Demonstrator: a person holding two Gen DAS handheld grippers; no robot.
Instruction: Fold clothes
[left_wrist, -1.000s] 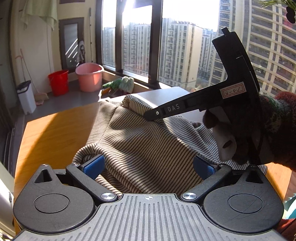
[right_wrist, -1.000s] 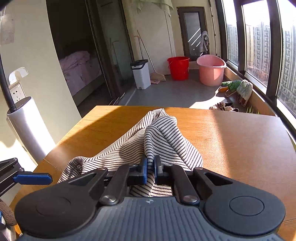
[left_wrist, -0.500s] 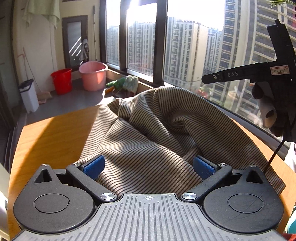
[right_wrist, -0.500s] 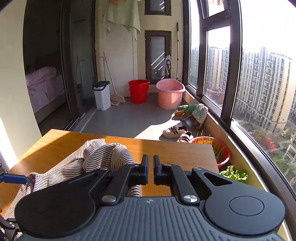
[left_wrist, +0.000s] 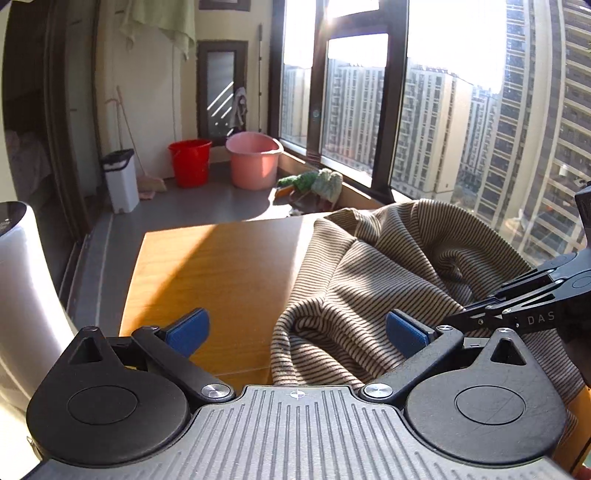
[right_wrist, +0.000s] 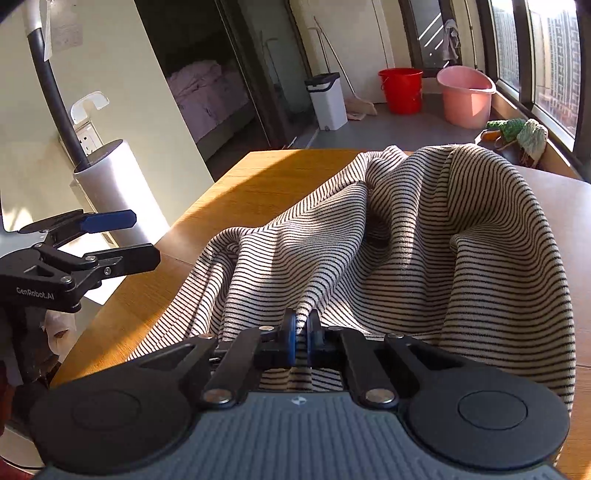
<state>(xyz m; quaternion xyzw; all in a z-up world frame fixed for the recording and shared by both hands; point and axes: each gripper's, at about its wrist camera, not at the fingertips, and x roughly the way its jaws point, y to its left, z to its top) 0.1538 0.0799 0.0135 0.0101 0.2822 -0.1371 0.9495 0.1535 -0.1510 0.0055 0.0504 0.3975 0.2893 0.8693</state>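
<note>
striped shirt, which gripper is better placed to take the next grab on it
Left. The left gripper is open and empty beside the striped shirt, while the right gripper is already shut on a fold.

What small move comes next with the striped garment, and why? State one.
Probably bring the open left gripper rightward onto the near edge of the striped garment and close. The right gripper is already shut on a pinch of the cloth, which lies bunched in folds on the wooden table; a second grip should let it be spread flat.

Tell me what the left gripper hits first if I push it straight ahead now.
Probably the striped garment: its near fold sits between the open left gripper fingers, right of center, with bare wooden table left. Depth is uncertain.
</note>
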